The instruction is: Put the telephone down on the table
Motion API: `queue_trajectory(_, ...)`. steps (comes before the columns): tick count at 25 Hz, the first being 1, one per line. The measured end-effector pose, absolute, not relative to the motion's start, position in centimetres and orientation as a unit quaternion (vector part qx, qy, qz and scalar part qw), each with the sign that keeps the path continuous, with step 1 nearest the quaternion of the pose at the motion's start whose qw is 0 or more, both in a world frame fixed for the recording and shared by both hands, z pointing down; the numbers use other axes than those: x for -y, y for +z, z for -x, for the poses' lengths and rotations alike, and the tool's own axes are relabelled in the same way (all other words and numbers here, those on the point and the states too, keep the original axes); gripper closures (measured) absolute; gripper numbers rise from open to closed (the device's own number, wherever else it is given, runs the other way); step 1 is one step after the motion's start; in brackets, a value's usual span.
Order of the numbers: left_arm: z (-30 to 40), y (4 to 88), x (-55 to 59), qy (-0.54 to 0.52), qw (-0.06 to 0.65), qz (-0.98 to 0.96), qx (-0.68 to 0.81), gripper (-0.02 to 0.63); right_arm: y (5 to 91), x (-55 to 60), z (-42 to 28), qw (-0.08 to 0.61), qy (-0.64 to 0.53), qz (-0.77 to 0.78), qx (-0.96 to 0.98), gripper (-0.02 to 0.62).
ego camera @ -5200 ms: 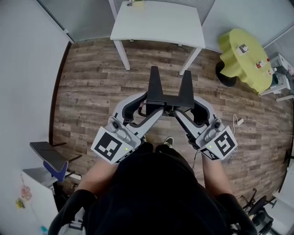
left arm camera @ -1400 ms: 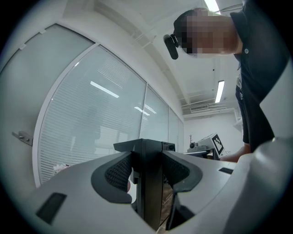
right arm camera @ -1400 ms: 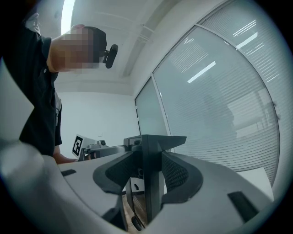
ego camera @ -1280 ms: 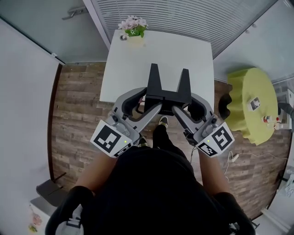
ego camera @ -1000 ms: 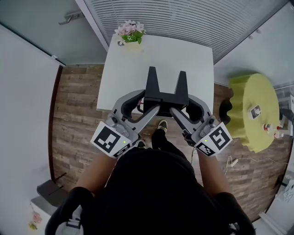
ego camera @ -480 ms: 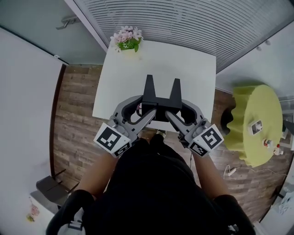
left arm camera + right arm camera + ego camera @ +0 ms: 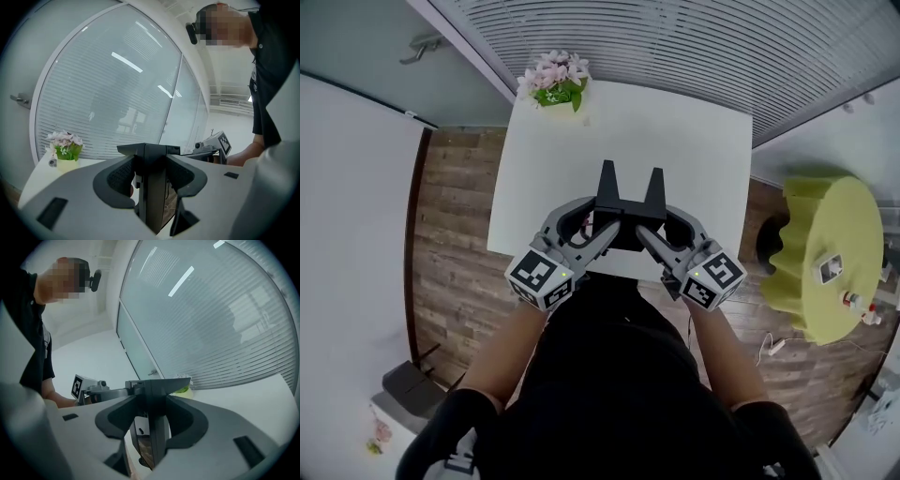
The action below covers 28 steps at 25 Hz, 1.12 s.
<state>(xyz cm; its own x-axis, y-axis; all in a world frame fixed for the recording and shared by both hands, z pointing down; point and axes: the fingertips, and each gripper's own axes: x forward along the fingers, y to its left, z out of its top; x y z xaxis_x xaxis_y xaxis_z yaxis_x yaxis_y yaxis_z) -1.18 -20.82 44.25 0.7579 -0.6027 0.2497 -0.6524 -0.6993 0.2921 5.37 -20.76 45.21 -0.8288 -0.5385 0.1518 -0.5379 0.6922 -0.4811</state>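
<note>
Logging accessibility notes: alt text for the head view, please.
Seen from above, a person holds a black telephone clamped in the left gripper and right gripper, over the near edge of a white table. A flower pot stands at its far left corner.

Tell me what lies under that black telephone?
The white table, near its front edge. The patch directly beneath is covered by the telephone itself, so whether it touches down cannot be judged.

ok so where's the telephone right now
In the head view the telephone is centre frame, clamped between the left hand-held gripper and right hand-held gripper, over the near edge of the white table.
</note>
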Motion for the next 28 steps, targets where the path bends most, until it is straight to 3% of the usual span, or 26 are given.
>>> queue_trajectory(28,1.7,59.2,32.0,0.113,0.299,-0.901,0.293,0.396,59.9,31.3,-4.9,-0.063,-0.371,0.330,-0.866,0.387)
